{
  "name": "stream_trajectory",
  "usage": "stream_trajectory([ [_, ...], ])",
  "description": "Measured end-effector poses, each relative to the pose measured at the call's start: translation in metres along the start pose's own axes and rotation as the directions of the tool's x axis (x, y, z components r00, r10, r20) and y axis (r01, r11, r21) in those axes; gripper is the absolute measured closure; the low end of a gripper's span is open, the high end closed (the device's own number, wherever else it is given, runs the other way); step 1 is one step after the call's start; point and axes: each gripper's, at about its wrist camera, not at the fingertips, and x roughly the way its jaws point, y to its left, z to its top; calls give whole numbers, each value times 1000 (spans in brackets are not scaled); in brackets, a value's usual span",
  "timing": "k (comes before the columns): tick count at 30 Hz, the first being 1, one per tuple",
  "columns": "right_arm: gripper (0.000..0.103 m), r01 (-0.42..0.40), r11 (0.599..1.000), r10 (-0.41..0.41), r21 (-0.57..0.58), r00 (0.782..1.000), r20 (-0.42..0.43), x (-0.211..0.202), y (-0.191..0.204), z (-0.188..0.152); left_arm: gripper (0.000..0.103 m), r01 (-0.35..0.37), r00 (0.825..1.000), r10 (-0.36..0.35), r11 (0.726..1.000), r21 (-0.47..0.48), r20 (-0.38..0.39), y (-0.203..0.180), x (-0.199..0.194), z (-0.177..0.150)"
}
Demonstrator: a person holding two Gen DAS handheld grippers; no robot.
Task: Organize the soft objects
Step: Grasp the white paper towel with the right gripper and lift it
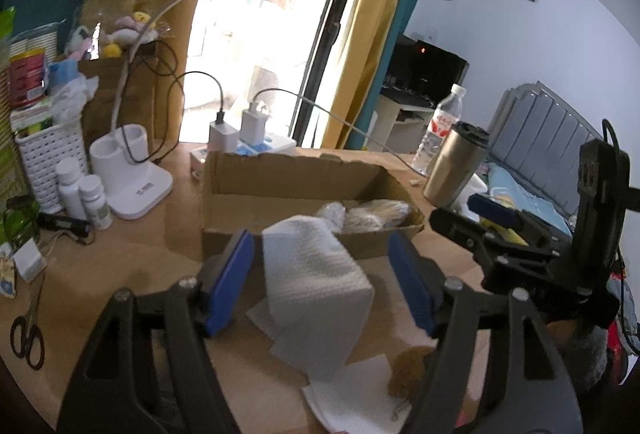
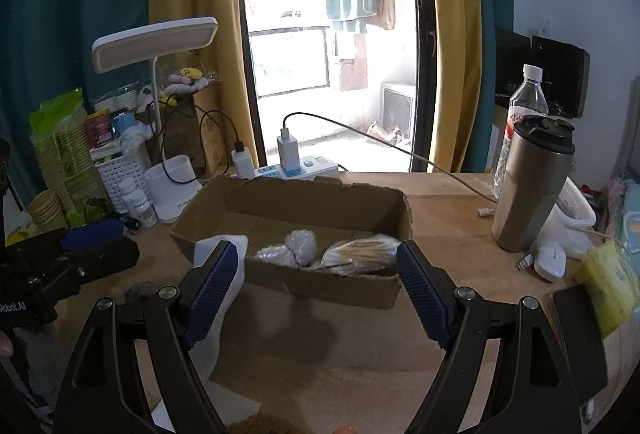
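A white pack of tissues [image 1: 316, 282] stands on the wooden table between the fingers of my open left gripper [image 1: 320, 274], which straddles it without touching. The pack also shows in the right wrist view [image 2: 224, 298]. Behind it sits an open cardboard box [image 1: 288, 178] holding plastic-wrapped bundles [image 1: 368, 214]; in the right wrist view the box [image 2: 292, 202] and bundles [image 2: 344, 254] lie just ahead. My right gripper [image 2: 316, 282] is open and empty above the table before the box. A brown fuzzy object [image 1: 408, 370] lies on white paper [image 1: 356, 398].
A white desk lamp [image 2: 160, 42], a power strip with chargers [image 2: 296, 166], a steel tumbler [image 2: 532, 186], a water bottle [image 2: 524, 102], white pill bottles [image 1: 84, 194], scissors [image 1: 28, 334] and a yellow pack [image 2: 608, 282] surround the box.
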Motion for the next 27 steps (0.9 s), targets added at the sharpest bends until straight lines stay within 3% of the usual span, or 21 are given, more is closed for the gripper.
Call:
stream_trajectory([
  [11, 19, -18, 1000, 17, -18, 999, -41, 1, 22, -15, 29, -51, 999, 51, 998, -28, 2, 25, -21, -21],
  [27, 19, -93, 994, 85, -50, 986, -144, 41, 65, -24, 28, -129, 990, 123, 987, -93, -64, 79, -21, -51],
])
